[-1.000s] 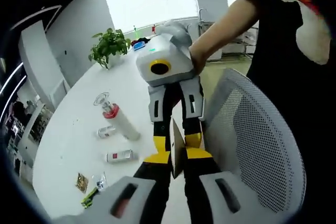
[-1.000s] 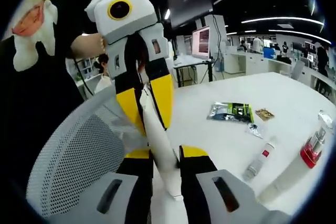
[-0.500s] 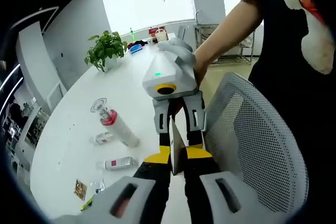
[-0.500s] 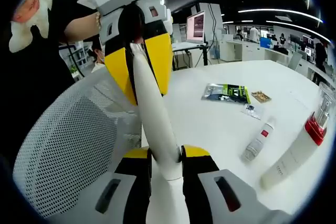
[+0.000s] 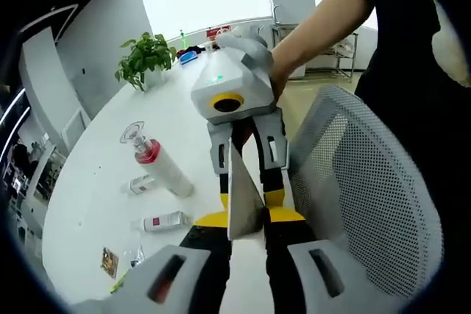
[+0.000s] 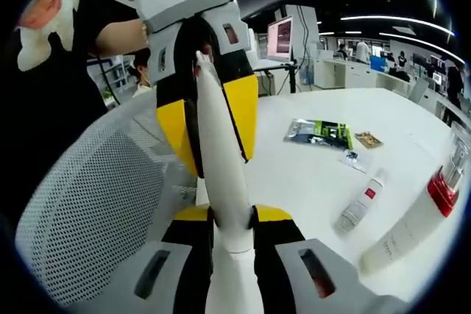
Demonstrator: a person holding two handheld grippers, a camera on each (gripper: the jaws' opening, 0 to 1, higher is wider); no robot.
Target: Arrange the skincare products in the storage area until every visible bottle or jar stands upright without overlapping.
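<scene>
**So, you've got a tube pinched between both tools, mid-air**

Right now both grippers face each other over the mesh chair (image 5: 375, 204), off the table (image 6: 309, 174). In the right gripper view, your right gripper (image 6: 231, 220) is clamped on the wide cap end of the white tube (image 6: 219, 174), whose long axis runs straight out along its jaws, flat crimped end pointing away into the left gripper (image 6: 210, 101), which seems closed on that tip too.

Looks like a handover or re-grip step. Next move, I'd guess: let one tool go, swing toward the table, stand the tube on its cap.

Off to your left tool's left, a red-collared bottle (image 5: 158, 170) and two small tubes (image 5: 158, 221) lie flat, waiting.
</scene>
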